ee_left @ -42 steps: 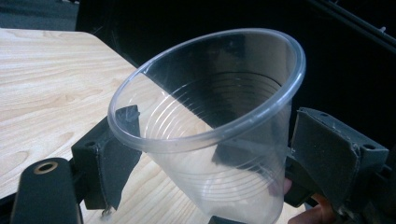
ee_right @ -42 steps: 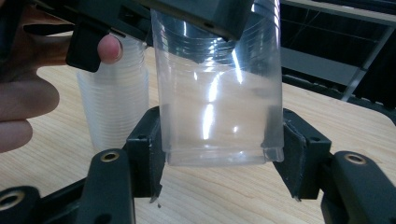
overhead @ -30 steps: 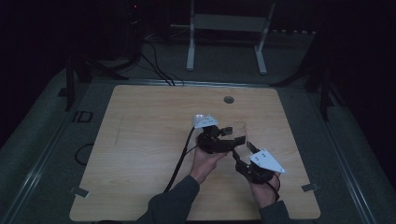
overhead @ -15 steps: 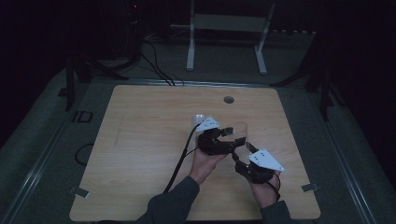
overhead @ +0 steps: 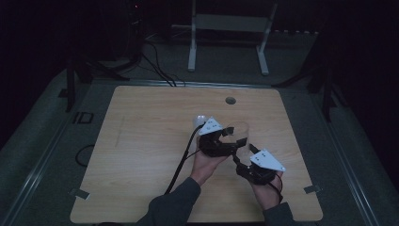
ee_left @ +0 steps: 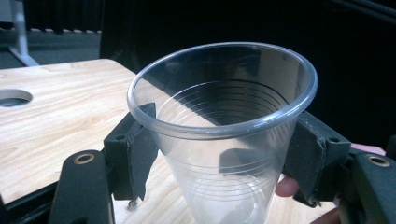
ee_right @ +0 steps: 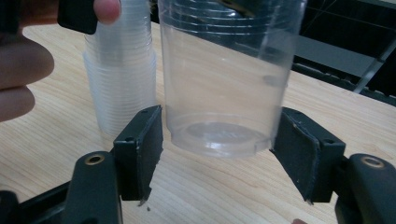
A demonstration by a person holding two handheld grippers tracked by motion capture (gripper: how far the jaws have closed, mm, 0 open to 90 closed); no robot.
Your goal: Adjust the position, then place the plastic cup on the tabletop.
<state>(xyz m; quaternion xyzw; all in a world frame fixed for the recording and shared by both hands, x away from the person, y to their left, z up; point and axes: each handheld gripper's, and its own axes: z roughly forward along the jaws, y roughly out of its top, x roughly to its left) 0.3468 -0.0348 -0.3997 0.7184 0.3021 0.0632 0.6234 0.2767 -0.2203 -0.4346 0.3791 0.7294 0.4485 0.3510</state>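
Closing over the last moment, the left hand-held gripper (ee_left: pixel 224 154) now has its jaws pressed on the clear plastic cup (ee_left: pixel 224 135) just under the rim, with both hands otherwise staying put near the middle of the bench (overhead: pixel 141 141); the cup hangs just above the wood, beside a stack of cups (ee_right: pixel 119 79). Around the cup's base the right hand-held gripper (ee_right: pixel 217 156) stands open, pads just clear of the wall; the step looks like separating or passing one cup, so next the right jaws should close gently, since thin plastic buckles.
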